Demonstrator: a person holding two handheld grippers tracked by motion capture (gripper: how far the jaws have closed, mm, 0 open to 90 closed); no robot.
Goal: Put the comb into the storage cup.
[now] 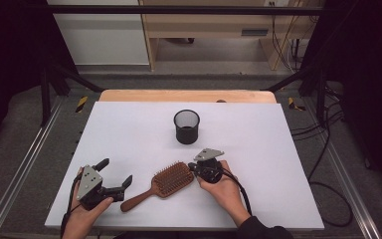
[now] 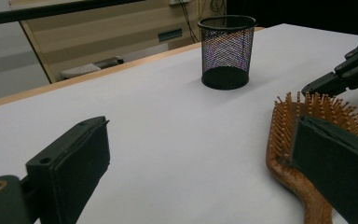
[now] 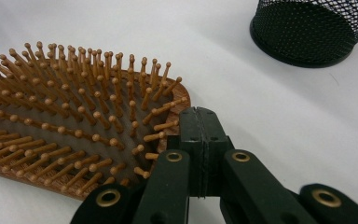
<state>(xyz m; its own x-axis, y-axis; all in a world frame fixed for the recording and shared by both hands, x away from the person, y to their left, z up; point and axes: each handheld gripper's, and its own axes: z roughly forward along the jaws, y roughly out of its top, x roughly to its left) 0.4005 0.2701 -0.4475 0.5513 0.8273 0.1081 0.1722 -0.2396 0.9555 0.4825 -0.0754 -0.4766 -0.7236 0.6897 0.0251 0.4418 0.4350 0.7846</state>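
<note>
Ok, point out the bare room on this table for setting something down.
Free: the table left of the cup, and right of it to the edge. Crowded: the near strip, with the brush between the left tongs and right tongs.

No text, label, brand, number or sign can be read anywhere in these pictures. The small dark plate on the pale wooden cabinet (image 1: pixel 254 32) behind the table is too blurred to tell whether it bears writing.
</note>
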